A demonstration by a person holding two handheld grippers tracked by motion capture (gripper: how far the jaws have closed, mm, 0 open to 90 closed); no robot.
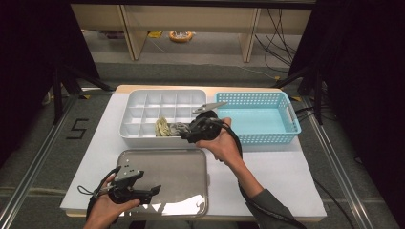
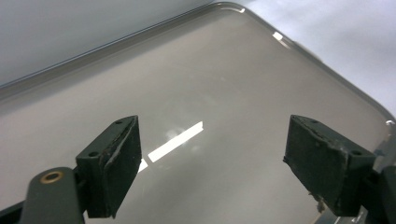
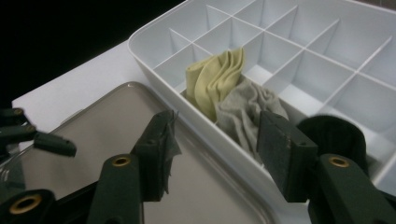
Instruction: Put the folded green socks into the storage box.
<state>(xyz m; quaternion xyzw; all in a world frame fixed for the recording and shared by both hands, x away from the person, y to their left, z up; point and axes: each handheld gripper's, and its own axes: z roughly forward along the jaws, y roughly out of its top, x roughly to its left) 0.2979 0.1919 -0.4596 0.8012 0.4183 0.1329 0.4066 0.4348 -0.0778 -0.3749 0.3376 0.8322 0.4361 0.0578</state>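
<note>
Two grippers are at work over a white table (image 1: pixel 286 171). On it stand one white divided box (image 1: pixel 162 114), one blue basket (image 1: pixel 258 117) to its right and one metal tray (image 1: pixel 162 179) in front of the box. Three rolled cloths sit side by side in the box's front row: a yellow cloth (image 3: pixel 217 77), a grey cloth (image 3: pixel 247 109) touching it, and a black cloth (image 3: pixel 334 135) next along.

The right gripper (image 3: pixel 215 149) hovers at the box's front wall, over the grey cloth; its jaws stand about half open with nothing pinched between them. The left gripper (image 2: pixel 212 163) hangs low over the tray, jaws spread wide and empty.

In the high view the right hand (image 1: pixel 222 143) and its gripper cover the black cloth and part of the grey one. In the right gripper view the black cloth is partly behind one jaw. A frayed scrap hangs on the other jaw's pad; what it is cannot be made out.
</note>
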